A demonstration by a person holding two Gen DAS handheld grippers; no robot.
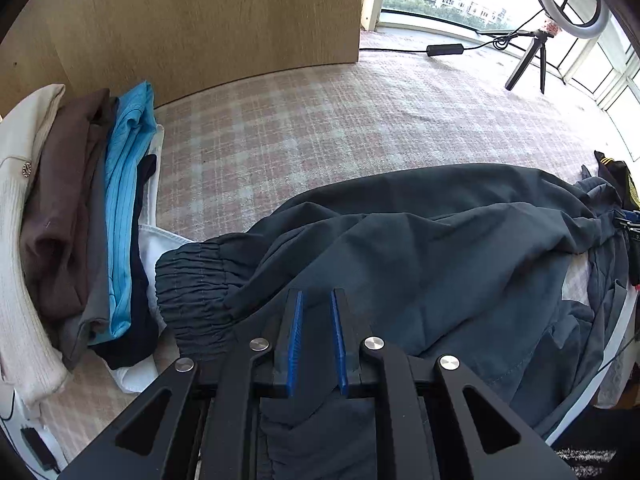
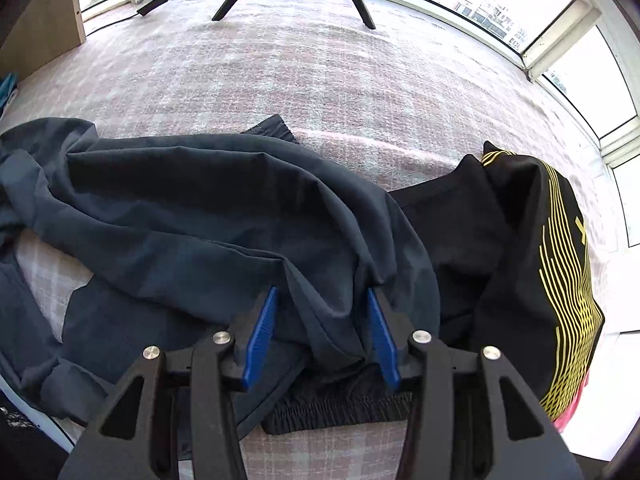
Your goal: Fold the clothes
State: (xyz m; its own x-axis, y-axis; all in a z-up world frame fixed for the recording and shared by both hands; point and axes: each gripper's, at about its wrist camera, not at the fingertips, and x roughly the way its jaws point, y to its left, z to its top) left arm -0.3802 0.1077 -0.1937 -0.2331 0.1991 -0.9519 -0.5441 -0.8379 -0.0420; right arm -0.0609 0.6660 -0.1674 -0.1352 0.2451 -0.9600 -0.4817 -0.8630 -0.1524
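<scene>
Dark blue-grey trousers (image 1: pixel 420 248) lie crumpled across a checked bedcover (image 1: pixel 304 120), the landmark for everything here. On the bedcover's left edge, a stack of folded clothes (image 1: pixel 80 224) stands just beside the trousers' gathered cuff (image 1: pixel 192 284). At the bedcover's right side, a black shirt with yellow lines (image 2: pixel 532 264) lies touching the trousers, partly under them. A tripod (image 1: pixel 528 64) stands on the far part of the bedcover, near the window (image 2: pixel 500 12).

The left gripper (image 1: pixel 317 300) points down at the trousers near the cuff; its blue pads (image 1: pixel 295 340) stand a narrow gap apart, with a fold of the fabric showing between them, and whether they pinch it cannot be told. The right gripper (image 2: pixel 322 300) hangs over the trousers by the waistband (image 2: pixel 340 408), released: its pads (image 2: pixel 262 336) stand apart on either side of a raised fold of cloth and do not press on it.
</scene>
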